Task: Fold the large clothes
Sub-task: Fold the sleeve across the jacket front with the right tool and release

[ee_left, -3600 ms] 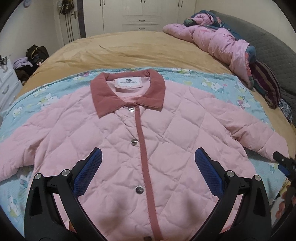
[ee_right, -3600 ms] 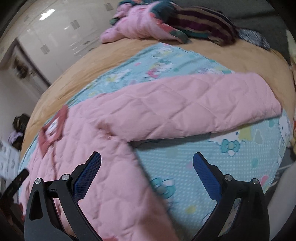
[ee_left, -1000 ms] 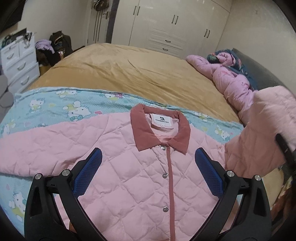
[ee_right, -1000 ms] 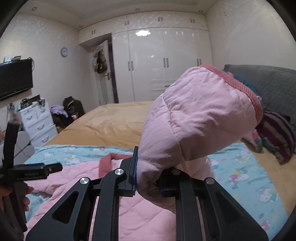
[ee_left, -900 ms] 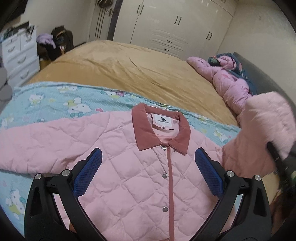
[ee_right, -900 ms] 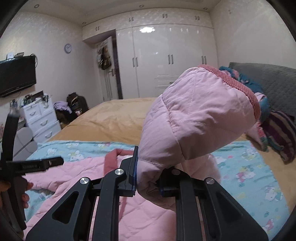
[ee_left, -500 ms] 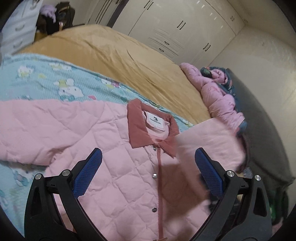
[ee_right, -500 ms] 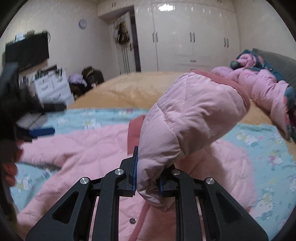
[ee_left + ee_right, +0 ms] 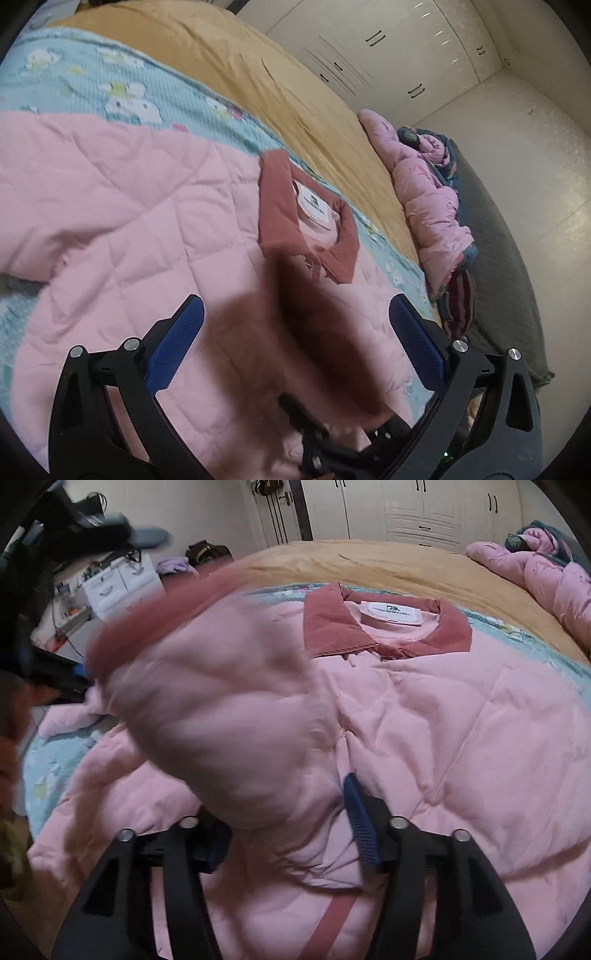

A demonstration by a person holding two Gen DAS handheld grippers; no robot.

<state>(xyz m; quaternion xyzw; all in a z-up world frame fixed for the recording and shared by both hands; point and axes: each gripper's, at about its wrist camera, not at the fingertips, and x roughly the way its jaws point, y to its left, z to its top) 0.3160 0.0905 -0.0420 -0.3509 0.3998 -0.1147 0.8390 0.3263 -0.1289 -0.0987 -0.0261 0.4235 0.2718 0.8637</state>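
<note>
Nearest, the right gripper (image 9: pixel 284 834) — its jaws are opening, the blurred sleeve (image 9: pixel 221 720) between them, slipping free. Step in hand, by judgement: laying this sleeve across the jacket (image 9: pixel 461 738) front. The left gripper (image 9: pixel 295 350) hovers released; next it likely fetches the far sleeve. Jacket flat on the bed (image 9: pixel 229 66), long axis running hem-to-collar (image 9: pixel 388 627) — collar pointing away.

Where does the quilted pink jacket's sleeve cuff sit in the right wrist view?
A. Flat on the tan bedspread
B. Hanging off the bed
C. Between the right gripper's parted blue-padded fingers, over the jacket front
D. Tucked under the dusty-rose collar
C: the blurred sleeve cuff lies between the opening right gripper, above the quilted pink jacket front.
</note>
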